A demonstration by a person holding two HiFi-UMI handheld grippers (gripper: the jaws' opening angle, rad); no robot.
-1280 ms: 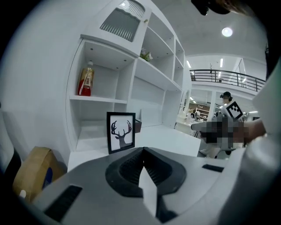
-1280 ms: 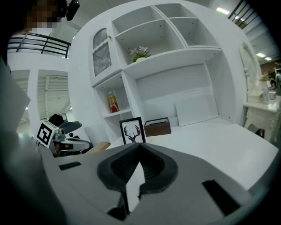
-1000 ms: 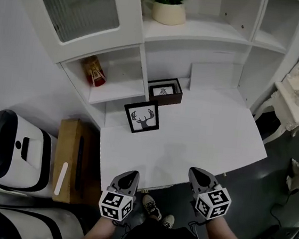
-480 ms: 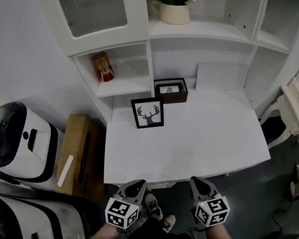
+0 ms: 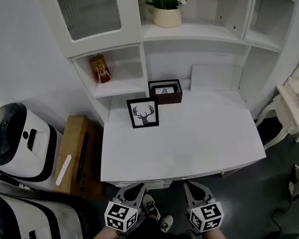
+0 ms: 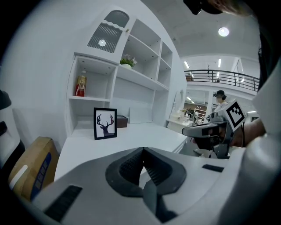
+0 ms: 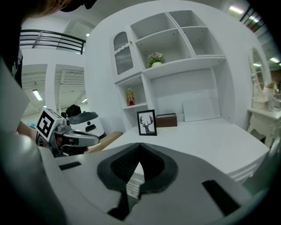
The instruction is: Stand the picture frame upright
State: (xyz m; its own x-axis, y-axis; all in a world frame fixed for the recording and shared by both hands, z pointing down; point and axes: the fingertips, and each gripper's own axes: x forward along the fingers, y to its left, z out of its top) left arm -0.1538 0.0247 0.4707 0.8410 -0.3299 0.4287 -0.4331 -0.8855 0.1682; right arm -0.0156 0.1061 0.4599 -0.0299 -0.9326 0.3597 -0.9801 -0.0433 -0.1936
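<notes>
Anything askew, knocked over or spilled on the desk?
Nothing stands out. The deer picture frame stands upright at the back left of the desk, and the flower pot sits upright on its shelf.

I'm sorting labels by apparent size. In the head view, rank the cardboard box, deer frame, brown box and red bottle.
1. cardboard box: clearly largest.
2. deer frame and brown box: too alike to rank.
3. red bottle: smallest, though it stands farther back.

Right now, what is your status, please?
Left claw, right claw shut, empty. Black deer picture frame upright on white desk. Brown box behind it.
</notes>
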